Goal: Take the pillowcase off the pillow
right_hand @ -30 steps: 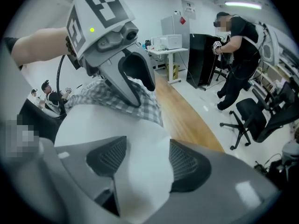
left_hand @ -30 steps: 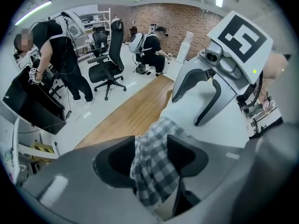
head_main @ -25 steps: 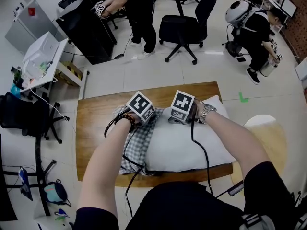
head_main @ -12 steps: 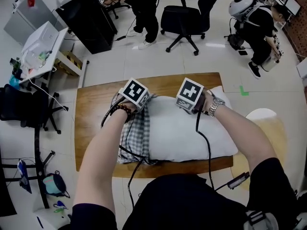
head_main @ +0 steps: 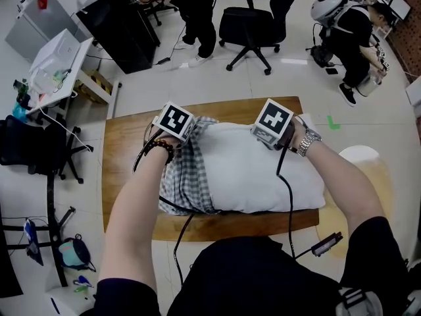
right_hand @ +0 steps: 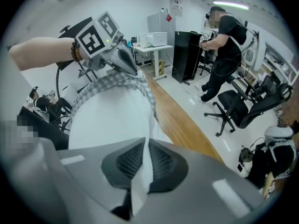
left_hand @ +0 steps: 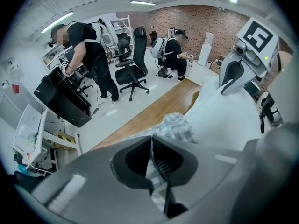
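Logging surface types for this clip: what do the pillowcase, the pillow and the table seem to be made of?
The pillowcase: thin woven cloth, matte, grey-and-white check; it bunches in soft folds. The pillow: white matte fabric, probably over a soft filling, judging by its puffed shape. The table: wood or wood-look veneer, smooth, brown and faintly streaked.

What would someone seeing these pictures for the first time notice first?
A big white pillow lies across the wooden table, its left end inside a bunched checked pillowcase. The left gripper has its jaws shut on the checked cloth at the far edge, while the right gripper pinches the pillow's white fabric near its far right corner.
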